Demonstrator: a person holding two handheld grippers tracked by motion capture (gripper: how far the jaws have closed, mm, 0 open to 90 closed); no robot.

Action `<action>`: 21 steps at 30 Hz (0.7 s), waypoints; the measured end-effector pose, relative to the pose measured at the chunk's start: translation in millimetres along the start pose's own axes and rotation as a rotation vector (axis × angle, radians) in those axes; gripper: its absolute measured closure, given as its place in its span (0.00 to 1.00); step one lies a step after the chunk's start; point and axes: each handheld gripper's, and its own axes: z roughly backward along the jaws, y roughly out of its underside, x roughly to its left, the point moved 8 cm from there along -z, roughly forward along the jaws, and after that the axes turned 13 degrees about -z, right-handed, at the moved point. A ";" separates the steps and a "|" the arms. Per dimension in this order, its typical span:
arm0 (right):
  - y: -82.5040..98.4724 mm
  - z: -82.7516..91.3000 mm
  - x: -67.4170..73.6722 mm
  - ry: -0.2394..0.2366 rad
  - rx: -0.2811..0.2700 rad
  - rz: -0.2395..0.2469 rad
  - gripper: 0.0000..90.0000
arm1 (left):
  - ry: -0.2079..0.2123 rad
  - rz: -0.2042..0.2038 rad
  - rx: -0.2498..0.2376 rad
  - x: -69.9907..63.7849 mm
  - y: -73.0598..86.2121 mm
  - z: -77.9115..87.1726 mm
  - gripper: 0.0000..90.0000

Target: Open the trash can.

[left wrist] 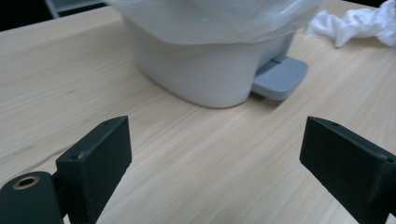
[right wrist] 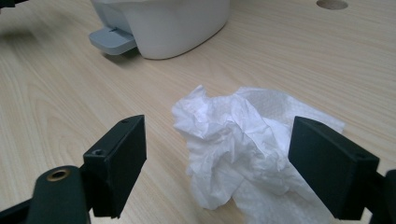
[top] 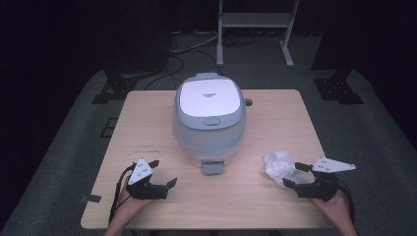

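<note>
A small white pedal bin with a grey-rimmed shut lid and a clear liner stands mid-table, its grey pedal facing me. A crumpled white tissue lies on the table right of the pedal. My right gripper is open just behind the tissue; in the right gripper view the tissue lies between and just ahead of the jaws. My left gripper is open at the front left, nothing between its jaws, pointing toward the bin and pedal.
The wooden table has a round cable hole behind the bin. A dark tape tab sticks at the front left edge. Beyond the table are a grey floor, cables and a white metal frame.
</note>
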 end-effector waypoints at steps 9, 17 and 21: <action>0.0 0.2 1.8 0.002 0.003 0.015 0.20 | 0.043 -0.054 -0.025 -15.1 -20.7 -16.0 0.09; 0.1 1.8 2.4 0.001 -0.001 0.016 0.20 | 0.076 -0.084 -0.042 -23.6 -35.5 -26.6 0.14; 0.6 1.2 3.4 -0.001 0.002 0.021 0.20 | 0.085 -0.095 -0.043 -27.9 -41.1 -33.5 0.14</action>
